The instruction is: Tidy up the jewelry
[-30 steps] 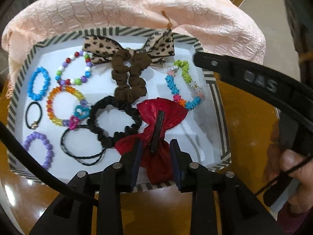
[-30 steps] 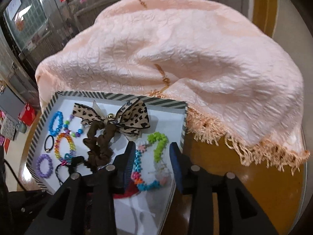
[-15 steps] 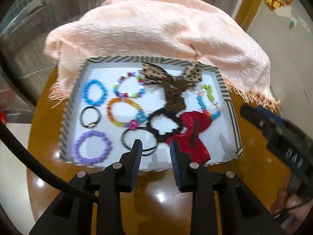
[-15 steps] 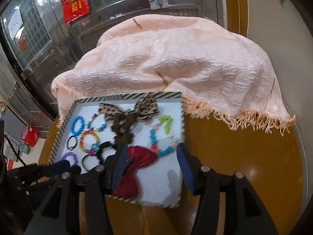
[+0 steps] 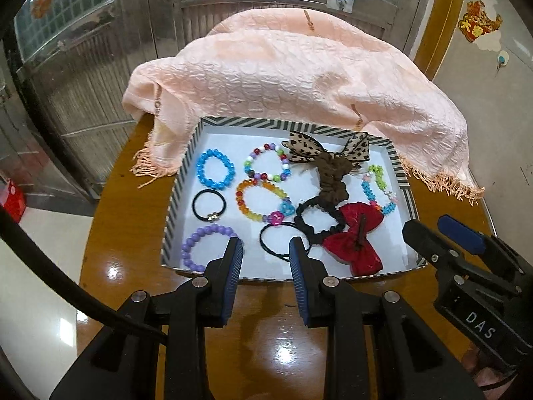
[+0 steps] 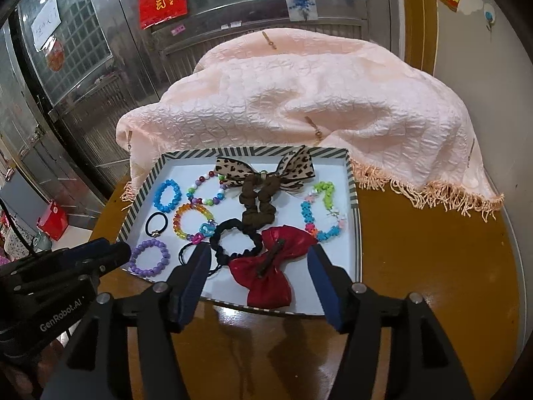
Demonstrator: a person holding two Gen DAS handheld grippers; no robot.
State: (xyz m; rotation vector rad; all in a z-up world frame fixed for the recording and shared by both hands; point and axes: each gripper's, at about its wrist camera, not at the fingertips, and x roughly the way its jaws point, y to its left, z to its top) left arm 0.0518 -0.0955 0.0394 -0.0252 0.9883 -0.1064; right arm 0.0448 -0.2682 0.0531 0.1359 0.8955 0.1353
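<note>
A striped-rim white tray (image 5: 402, 180) (image 6: 354, 206) on the brown table holds several bead bracelets, hair ties and bows. A red bow clip (image 5: 356, 237) (image 6: 273, 266) lies at its near right, with a black scrunchie (image 5: 316, 216) (image 6: 235, 240), a brown scrunchie (image 6: 258, 204) and a leopard bow (image 5: 328, 148) (image 6: 266, 168) behind it. My left gripper (image 5: 266, 250) is open and empty, above the tray's near edge. My right gripper (image 6: 258, 260) is open wide and empty, held back over the tray's near edge; it also shows in the left wrist view (image 5: 443, 233).
A peach fringed cloth (image 5: 293, 73) (image 6: 316, 100) is heaped behind the tray and overlaps its far edge. Bare glossy table (image 6: 433, 266) lies right of the tray. Metal doors stand beyond the table. The left gripper shows at the left in the right wrist view (image 6: 100, 253).
Both grippers pulled back and up from the tray. The left gripper moved off the red bow, which stays in the tray. The right gripper opened wider.
</note>
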